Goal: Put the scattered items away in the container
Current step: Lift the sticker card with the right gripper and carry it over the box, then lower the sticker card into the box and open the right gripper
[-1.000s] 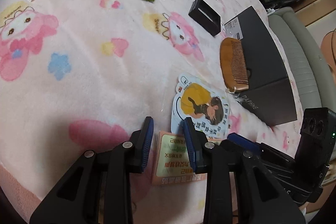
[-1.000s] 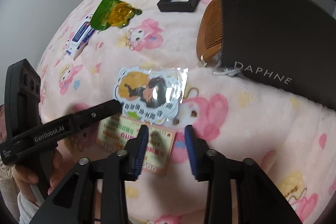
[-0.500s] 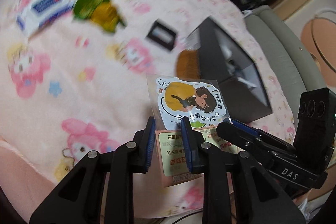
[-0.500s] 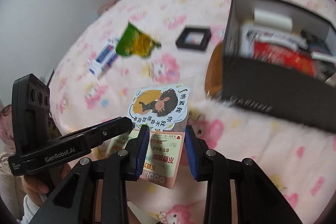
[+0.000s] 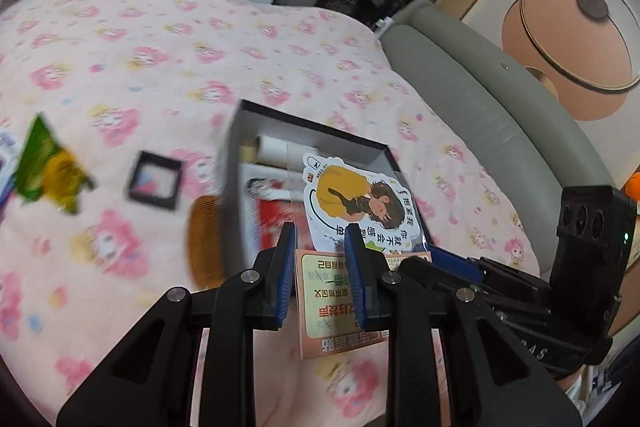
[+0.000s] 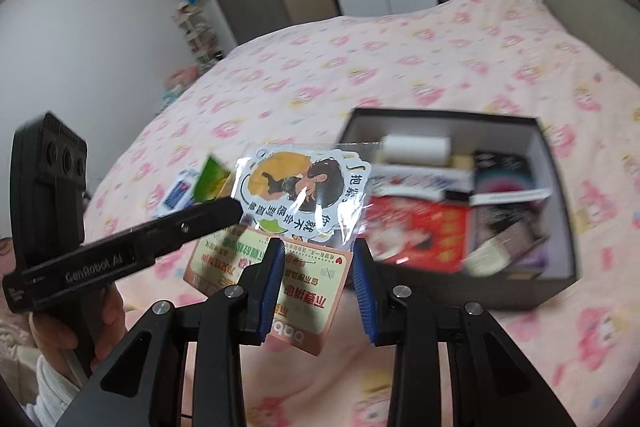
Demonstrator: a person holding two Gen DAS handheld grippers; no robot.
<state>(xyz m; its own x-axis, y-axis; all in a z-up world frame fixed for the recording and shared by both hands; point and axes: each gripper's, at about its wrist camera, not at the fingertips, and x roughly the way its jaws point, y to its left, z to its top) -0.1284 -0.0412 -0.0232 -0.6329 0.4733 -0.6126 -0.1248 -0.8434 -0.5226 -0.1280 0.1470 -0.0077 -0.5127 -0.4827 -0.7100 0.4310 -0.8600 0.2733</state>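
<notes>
Both grippers, L [image 5: 318, 267] & R [image 6: 318, 277], clamp a pink card [image 6: 308, 291] w/ sticker pack [image 6: 304, 187], aloft near the open black box [image 6: 560, 227]. Only L view shows comb [image 5: 206, 239] & small frame [image 5: 154, 185]; only R view shows the hand [image 6: 80, 323]. Box contents blurred.

Both fisheye views were taken from above the bed, angled down along blue-padded fingers at bottom centre. Left cam: box [image 5: 308, 147] seen at frame centre, close. Right cam: box [image 6: 556, 187] at centre right, other gripper lower left. Shared: box, pink blanket [image 5: 140, 67], sticker [image 5: 356, 199].
</notes>
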